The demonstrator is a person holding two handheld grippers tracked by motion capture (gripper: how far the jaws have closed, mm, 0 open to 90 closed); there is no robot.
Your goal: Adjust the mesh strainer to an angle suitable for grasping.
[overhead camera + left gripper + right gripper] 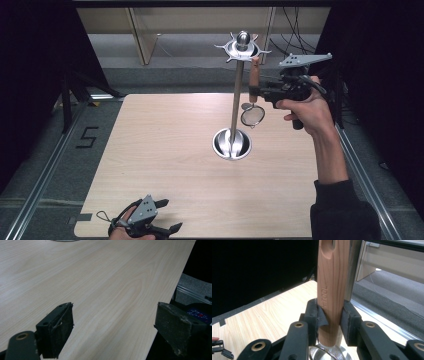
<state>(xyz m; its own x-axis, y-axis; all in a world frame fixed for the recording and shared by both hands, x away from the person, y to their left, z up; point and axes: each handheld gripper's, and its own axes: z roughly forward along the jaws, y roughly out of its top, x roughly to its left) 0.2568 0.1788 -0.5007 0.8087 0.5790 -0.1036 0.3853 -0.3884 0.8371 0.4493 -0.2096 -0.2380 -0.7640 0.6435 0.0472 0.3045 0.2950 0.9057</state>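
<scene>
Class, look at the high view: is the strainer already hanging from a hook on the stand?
No: the right gripper holds the strainer by its wooden handle beside the stand's pole, below the hook ring.

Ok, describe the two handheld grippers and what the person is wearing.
Both grippers are black, each topped by a grey three-cornered plate. The left gripper trails a looped cable; the right gripper has a cable too. The fingers are black bars with brass-ringed pivots and worn, dusty pads. The right arm has a dark sleeve.
</scene>
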